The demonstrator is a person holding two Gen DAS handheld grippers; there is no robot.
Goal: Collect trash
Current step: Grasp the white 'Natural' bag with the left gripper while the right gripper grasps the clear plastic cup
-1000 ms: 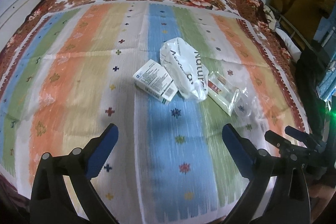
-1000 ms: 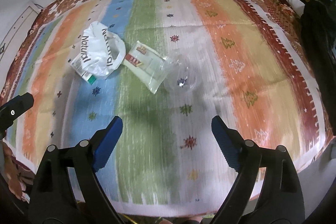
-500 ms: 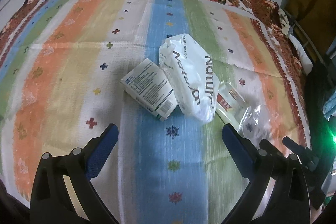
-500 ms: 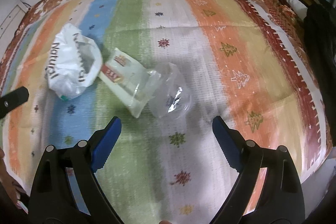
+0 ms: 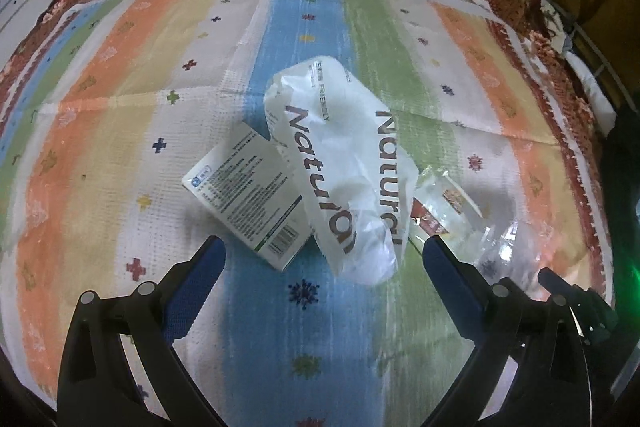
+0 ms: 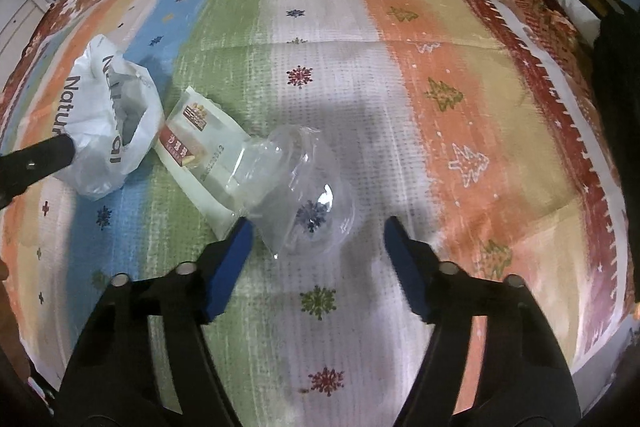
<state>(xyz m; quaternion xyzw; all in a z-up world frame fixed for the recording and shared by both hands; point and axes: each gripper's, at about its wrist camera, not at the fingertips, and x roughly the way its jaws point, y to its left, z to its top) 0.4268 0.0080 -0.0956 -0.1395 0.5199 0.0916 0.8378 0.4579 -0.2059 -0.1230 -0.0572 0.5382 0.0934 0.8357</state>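
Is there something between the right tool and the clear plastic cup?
Nothing visible. The right tool, its jaws closing, has the clear plastic cup just ahead on the bedspread; the snack wrapper lies left of it.

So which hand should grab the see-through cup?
Probably the right. The right gripper hangs just above the clear cup, jaws closing, nothing gripped yet. The left gripper faces the white bag instead.

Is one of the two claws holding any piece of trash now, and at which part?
Nothing is held. The left claw stands open above the white bag; the right claw is closing over the clear plastic cup, pads not yet touching it.
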